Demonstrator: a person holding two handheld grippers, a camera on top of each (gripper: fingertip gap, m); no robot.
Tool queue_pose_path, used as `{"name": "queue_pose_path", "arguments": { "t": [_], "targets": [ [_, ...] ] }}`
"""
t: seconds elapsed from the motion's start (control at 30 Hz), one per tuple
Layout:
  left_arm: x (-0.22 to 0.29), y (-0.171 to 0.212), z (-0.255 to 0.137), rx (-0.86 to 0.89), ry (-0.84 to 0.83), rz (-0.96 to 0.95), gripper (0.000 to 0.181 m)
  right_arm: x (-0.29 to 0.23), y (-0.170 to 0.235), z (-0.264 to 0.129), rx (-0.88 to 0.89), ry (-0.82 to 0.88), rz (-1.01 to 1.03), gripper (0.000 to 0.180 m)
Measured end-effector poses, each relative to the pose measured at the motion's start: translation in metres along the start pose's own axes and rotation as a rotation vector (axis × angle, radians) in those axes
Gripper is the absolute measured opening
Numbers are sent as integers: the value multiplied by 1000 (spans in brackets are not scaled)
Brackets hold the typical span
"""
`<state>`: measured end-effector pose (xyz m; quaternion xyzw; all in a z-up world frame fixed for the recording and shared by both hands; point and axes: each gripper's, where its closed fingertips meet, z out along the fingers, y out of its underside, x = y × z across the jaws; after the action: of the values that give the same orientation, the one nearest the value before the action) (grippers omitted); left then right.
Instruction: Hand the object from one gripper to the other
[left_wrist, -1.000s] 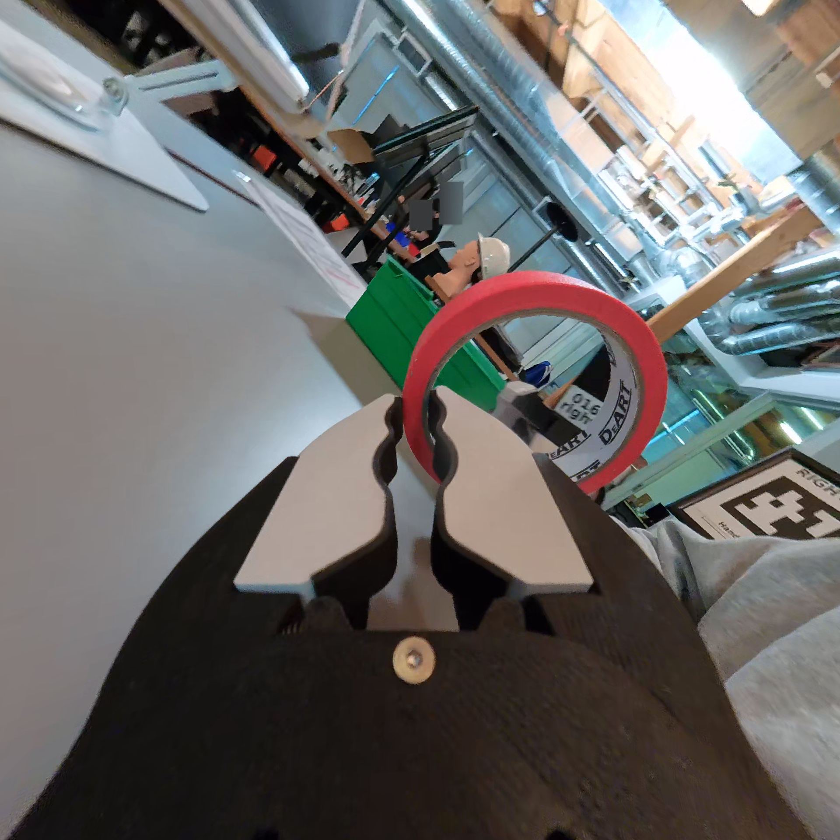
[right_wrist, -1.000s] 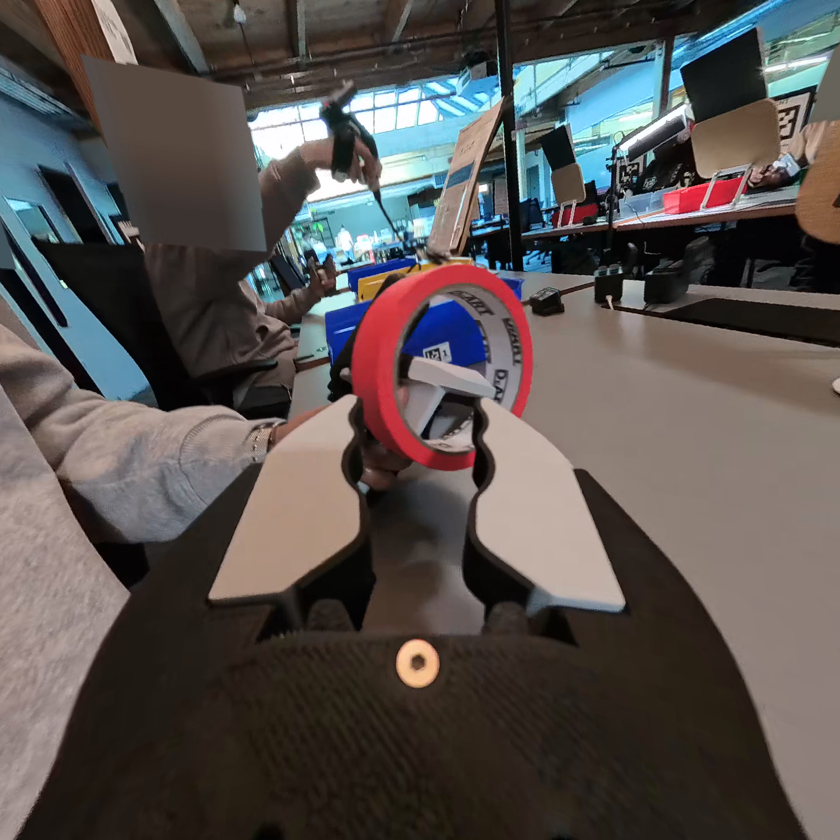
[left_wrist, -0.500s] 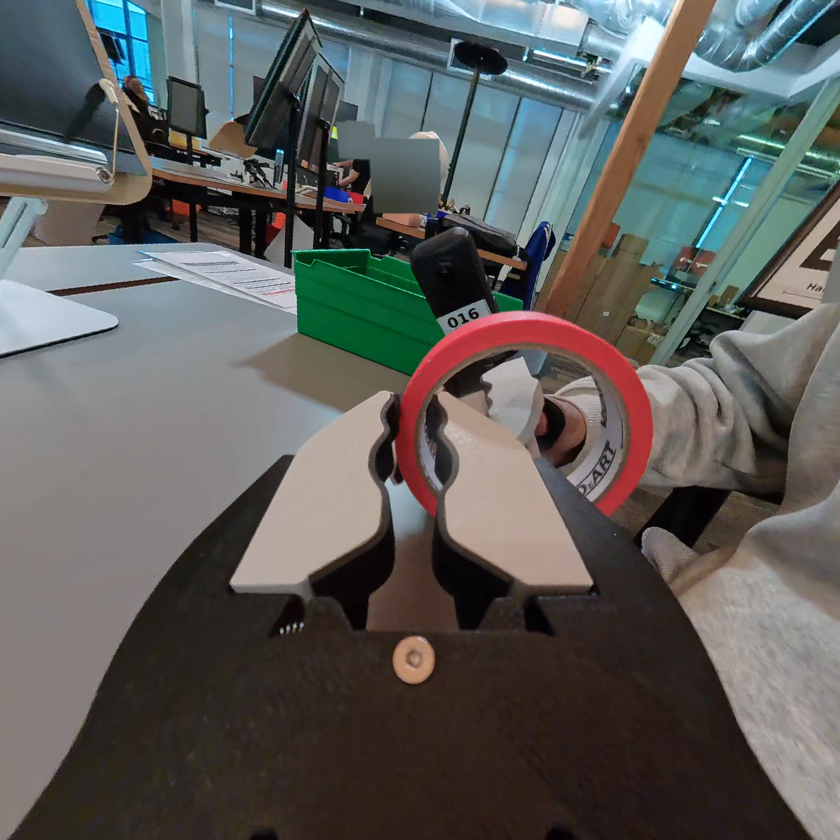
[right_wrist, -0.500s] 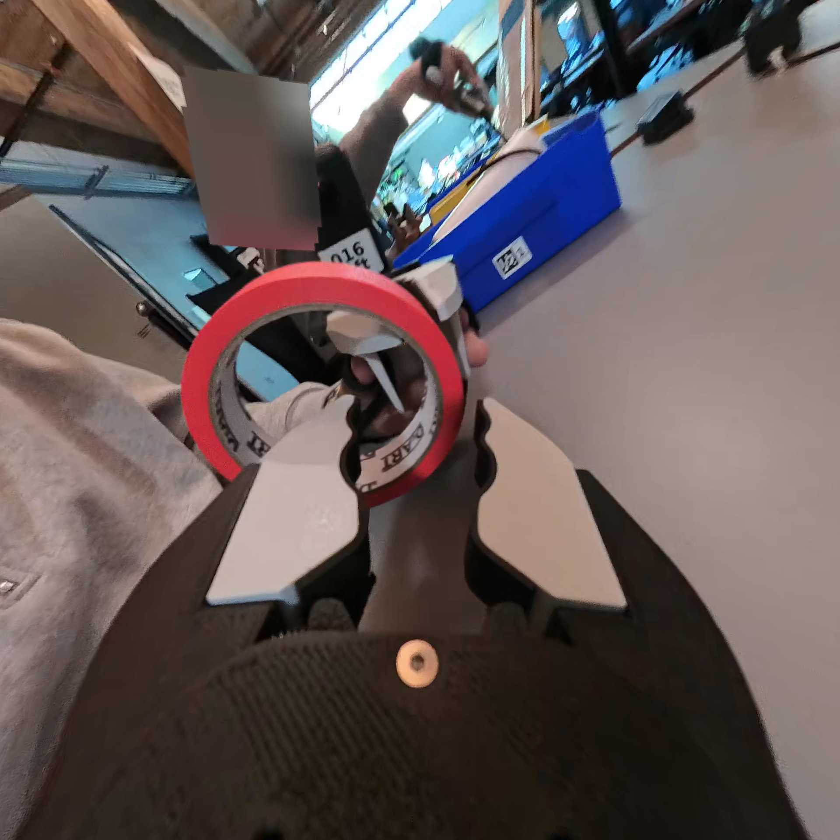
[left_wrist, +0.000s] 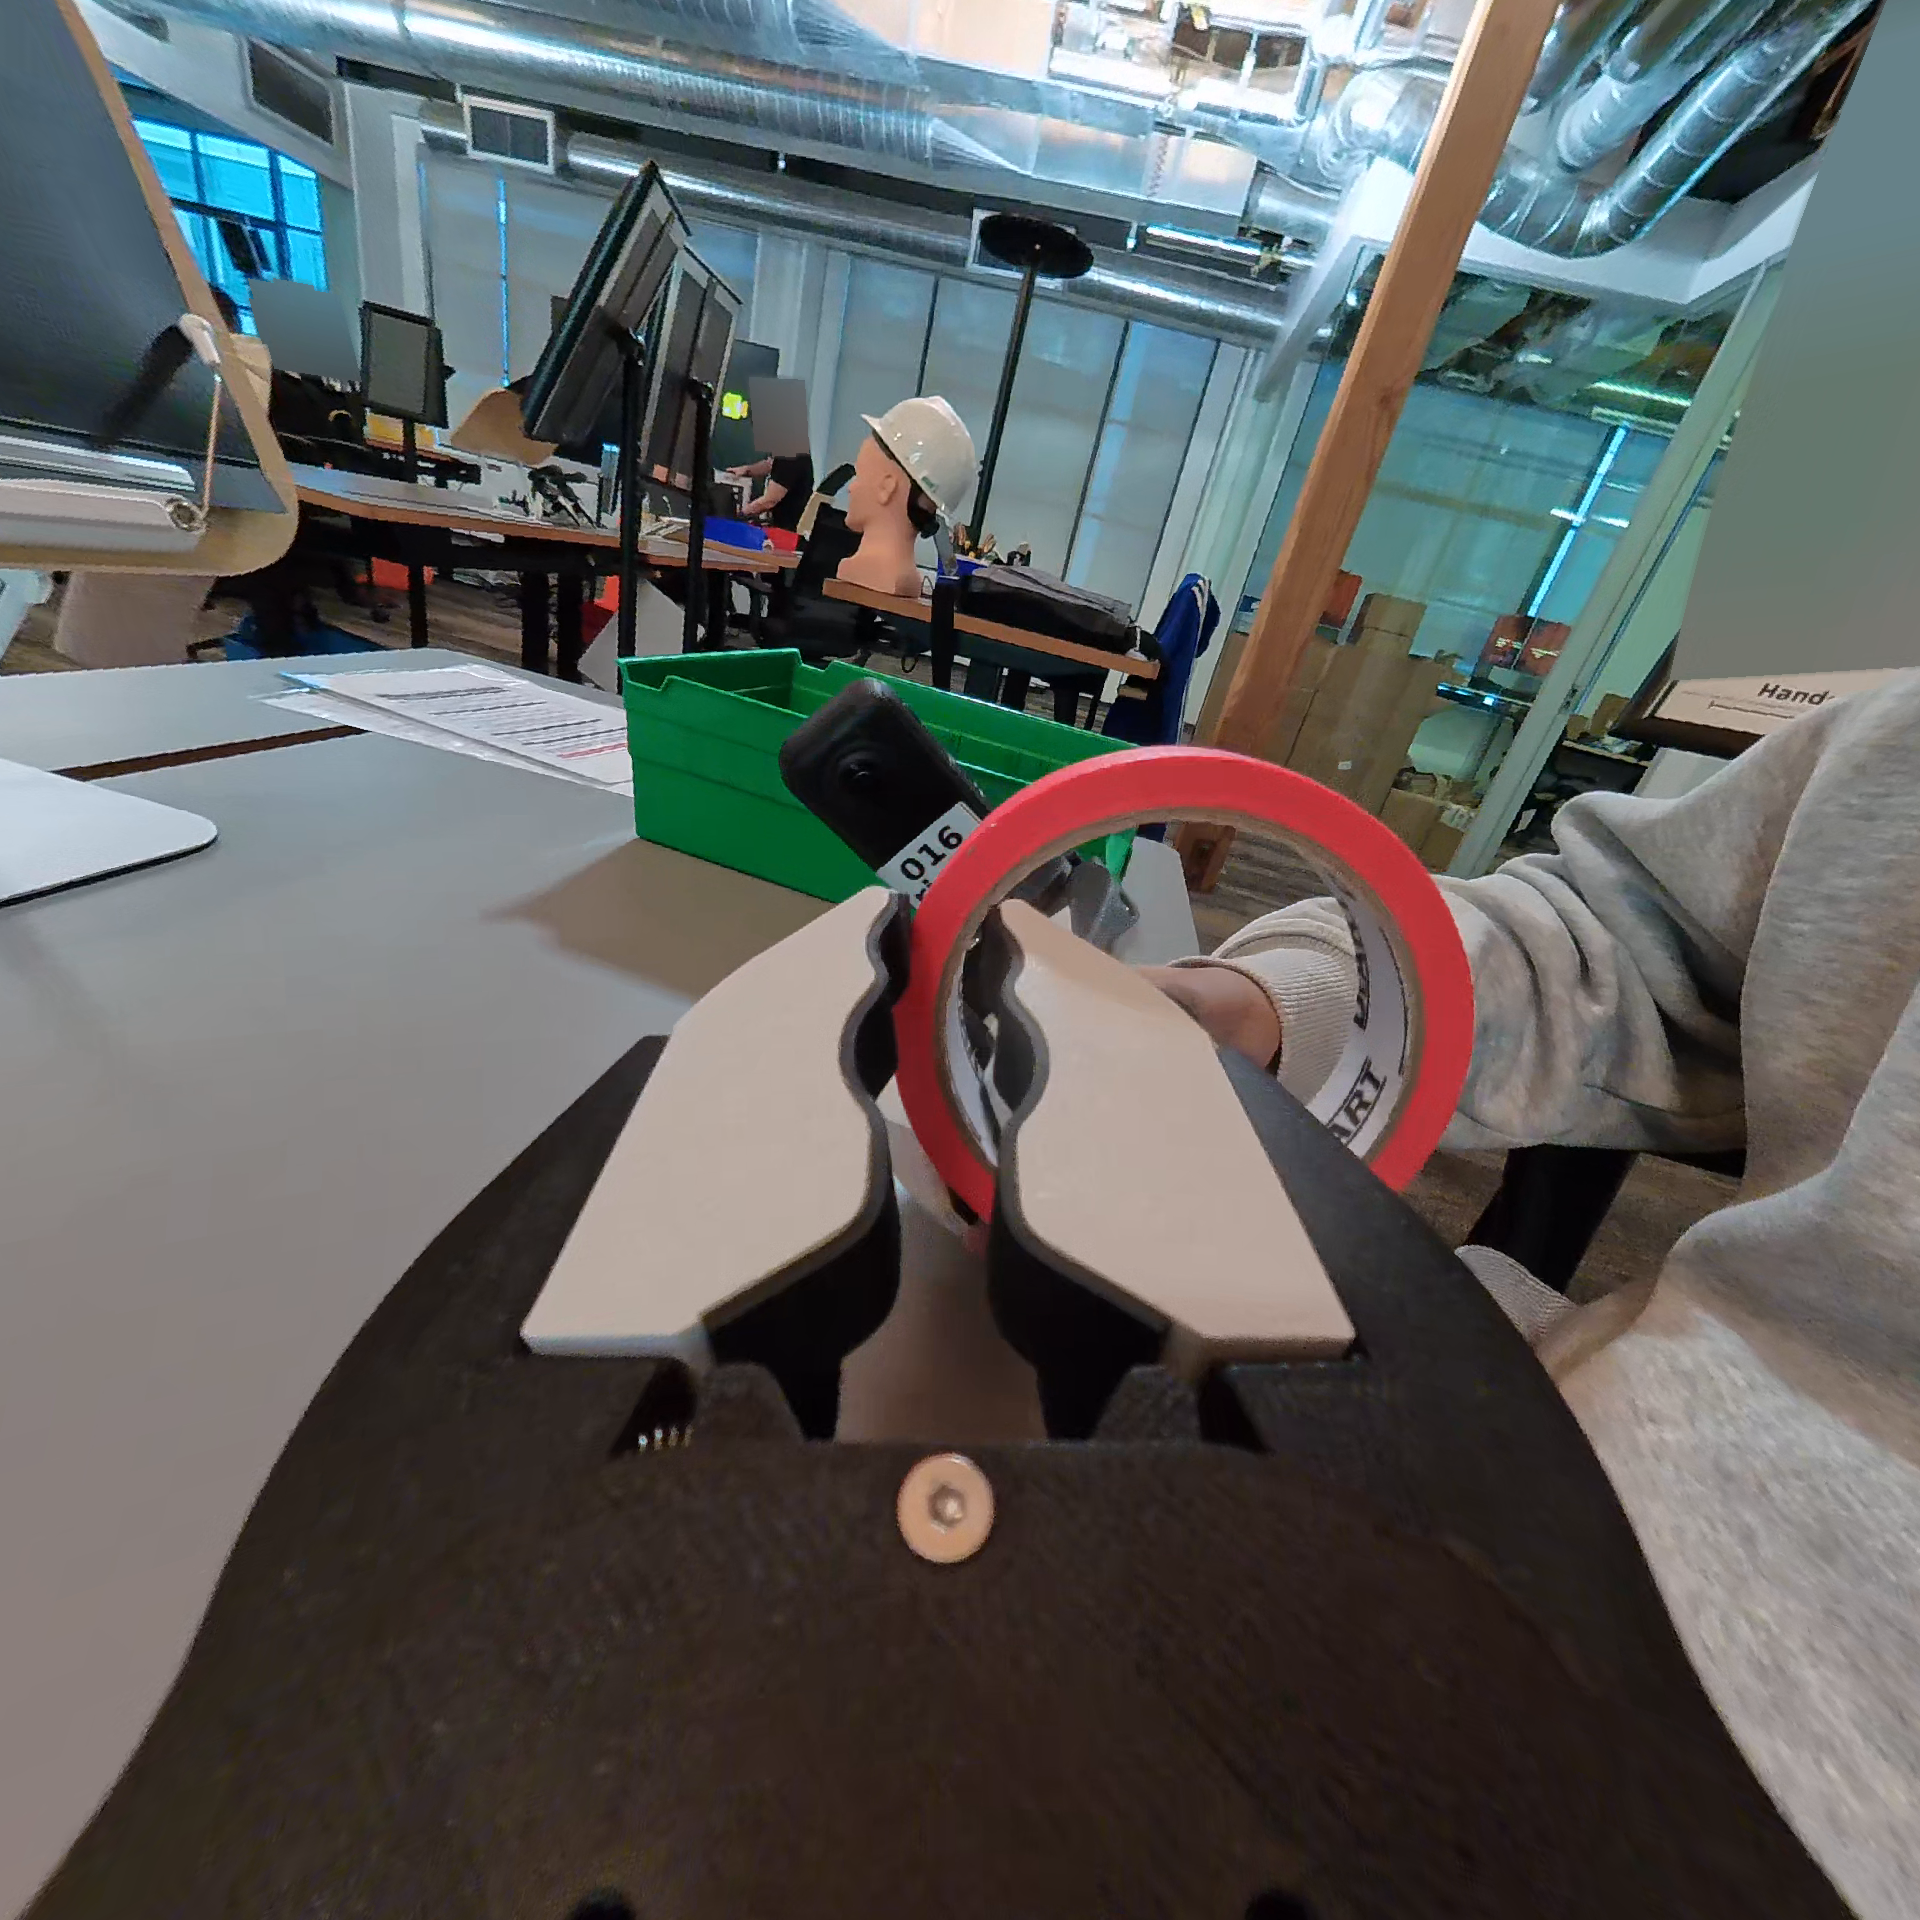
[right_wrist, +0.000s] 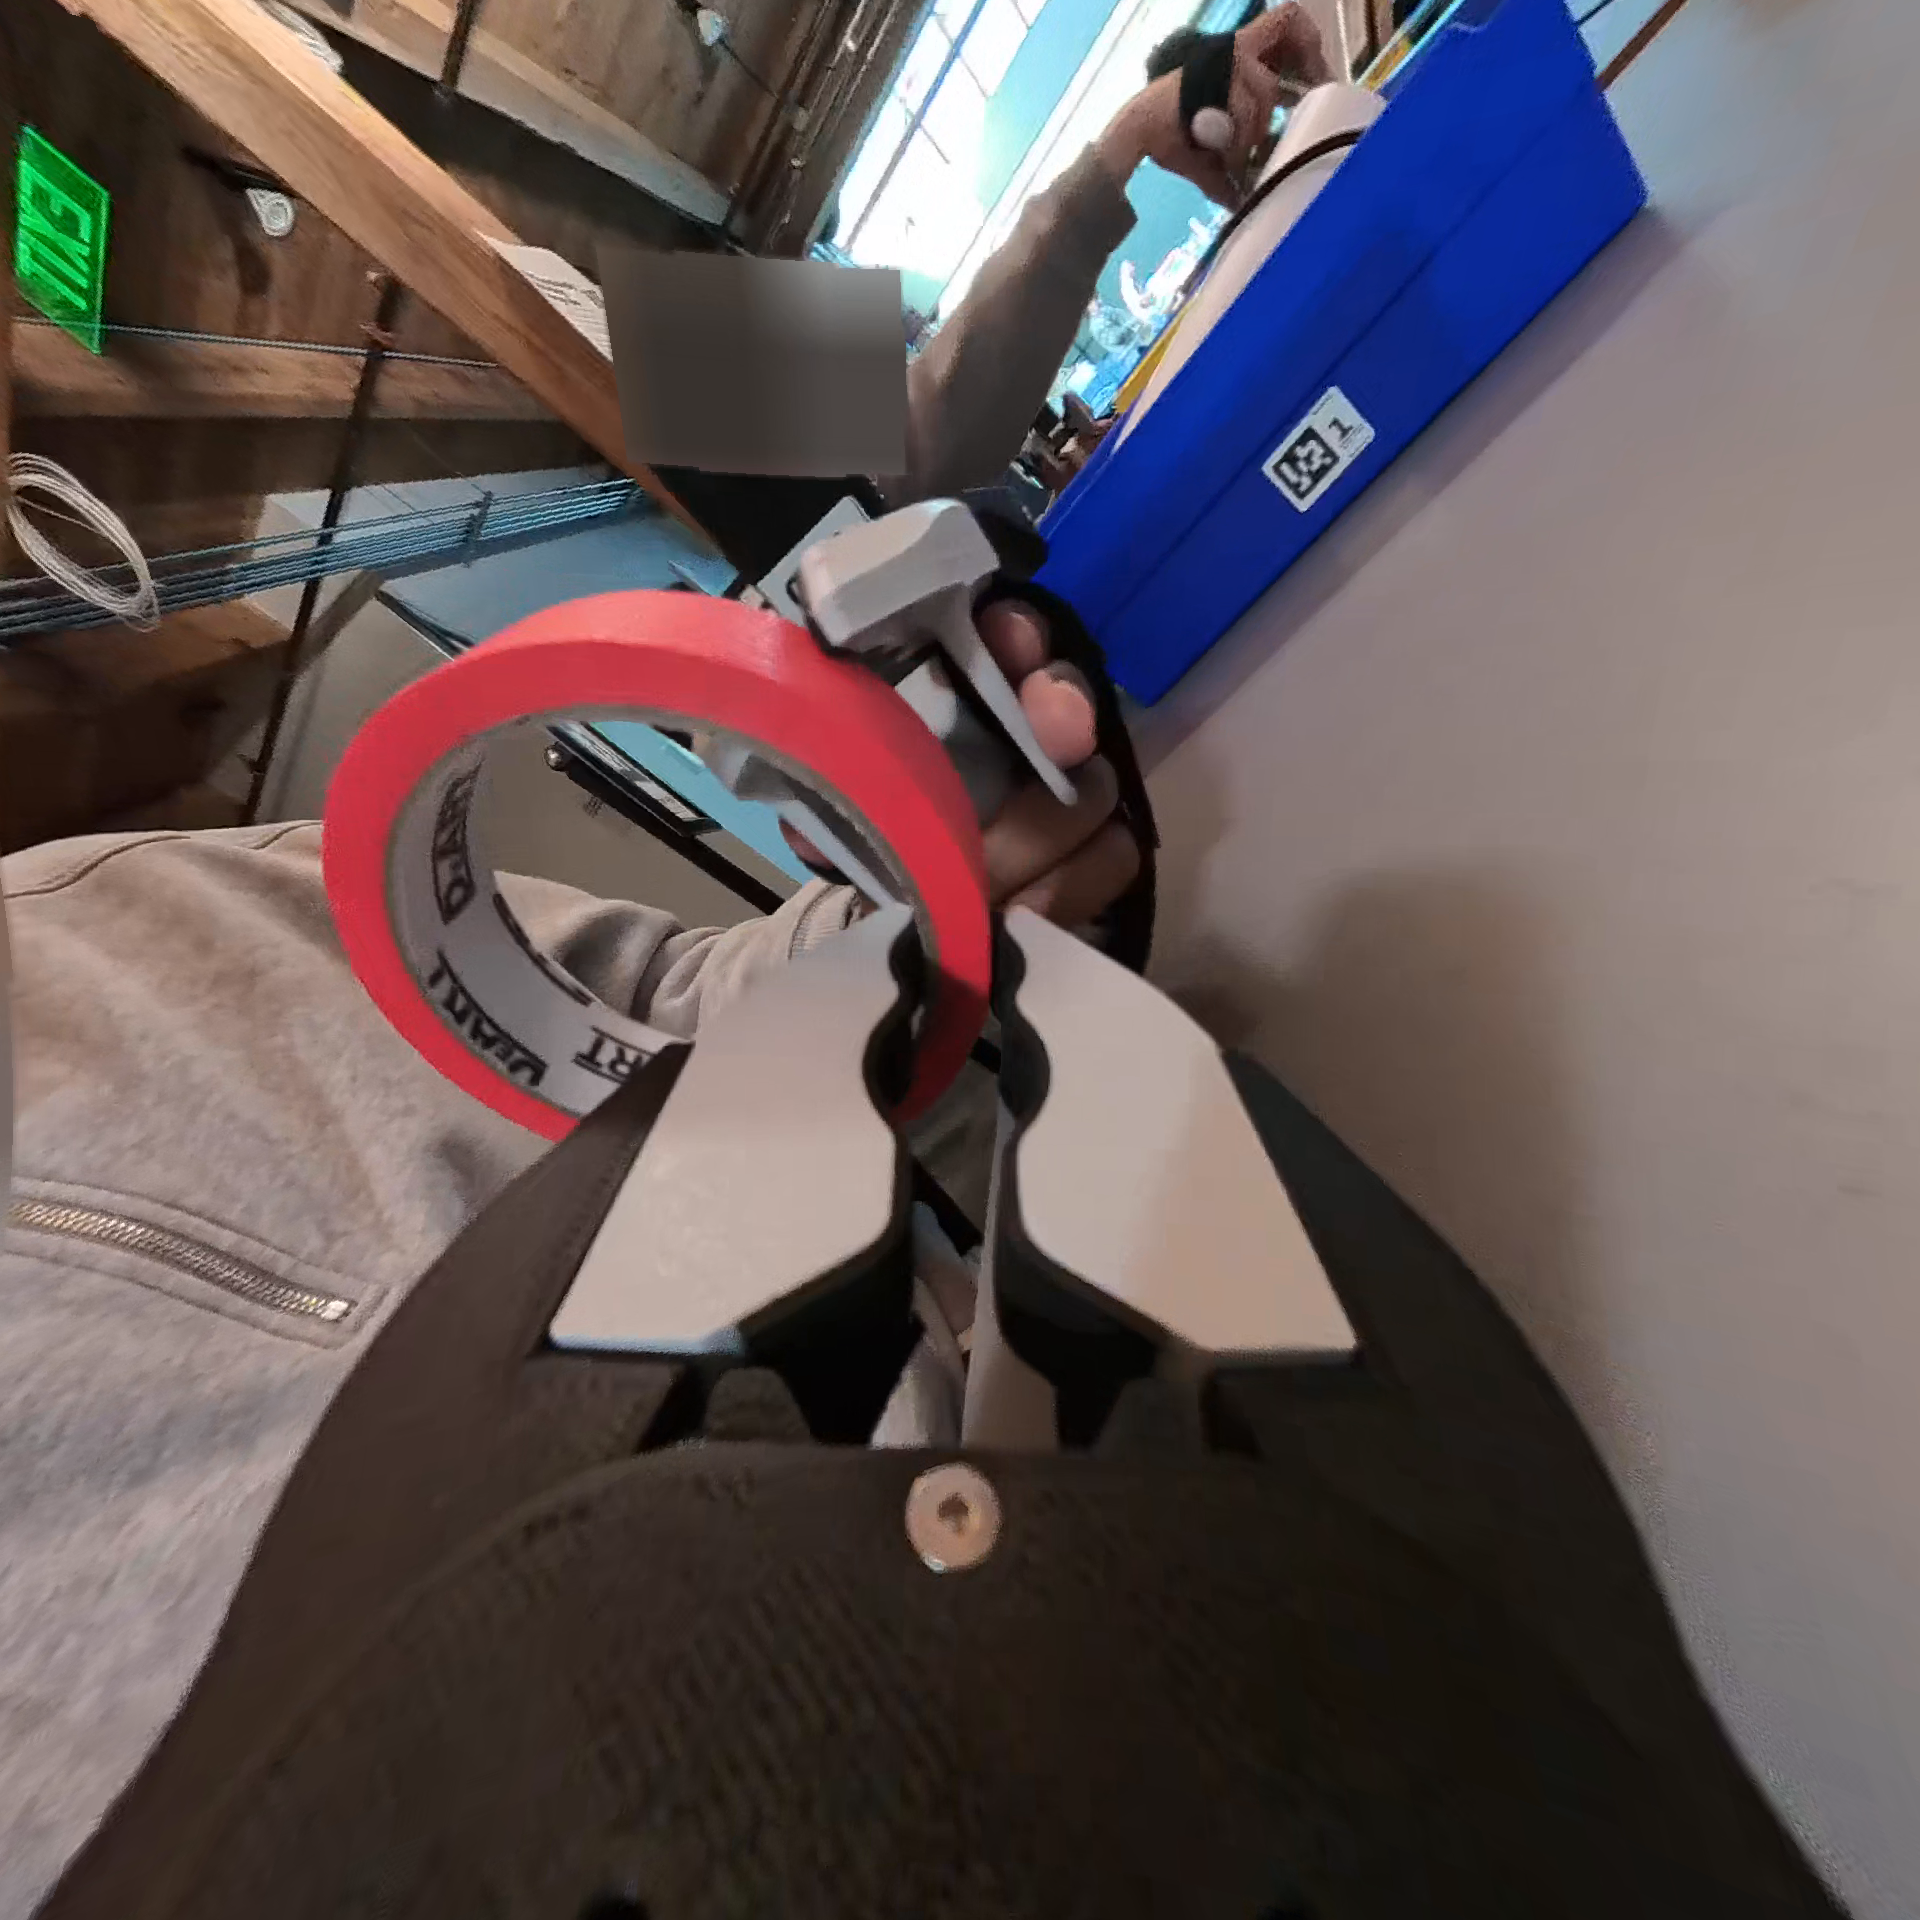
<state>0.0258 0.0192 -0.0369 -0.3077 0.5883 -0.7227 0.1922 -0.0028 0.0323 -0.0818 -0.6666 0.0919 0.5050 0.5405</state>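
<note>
A red tape roll with a white printed core is held upright in the air over the grey table's edge. My left gripper is shut on one side of the roll's wall, one finger inside the ring and one outside. My right gripper is shut on the opposite side of the same tape roll. The right gripper's fingers and black camera show behind the ring in the left wrist view. The left gripper's fingers show past the roll in the right wrist view.
A green bin and printed papers lie on the grey table ahead of the left gripper. A blue bin stands on the table beyond the right gripper. Grey sleeves flank the roll. The left gripper's tips are roughly 5 cm from the right gripper's.
My right gripper has moved onto the roll's wall and closed on it, where it was open before. My left gripper has kept its hold. Both views have tilted.
</note>
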Motion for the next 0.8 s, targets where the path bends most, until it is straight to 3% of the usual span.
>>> {"name": "queue_pose_path", "arguments": {
  "t": [0.2, 0.33, 0.47, 0.53, 0.63, 0.67, 0.8],
  "targets": [
    [0, -2, 1, 29, -2, -24, 17, 3, -4, -4, -5, 60, -56, 12],
    [-8, -7, -2, 92, -23, -110, 47, 6, -16, -13, 29, 134, -139, 11],
    [-16, -10, -6, 135, -21, -205, 58, 13, -34, -31, 107, 207, -185, 11],
    [-14, -9, -4, 147, 17, -262, 78, 17, -41, -40, 135, 234, -193, 11],
    [-5, -2, 6, 129, 87, -368, 139, 22, -44, -47, 139, 237, -192, 11],
    [0, 2, 11, 101, 101, -367, 147, 22, -43, -46, 126, 222, -190, 11],
    [27, 23, 24, -53, 141, -169, 148, 14, -28, -33, 35, 159, -202, 11]
  ]
}}
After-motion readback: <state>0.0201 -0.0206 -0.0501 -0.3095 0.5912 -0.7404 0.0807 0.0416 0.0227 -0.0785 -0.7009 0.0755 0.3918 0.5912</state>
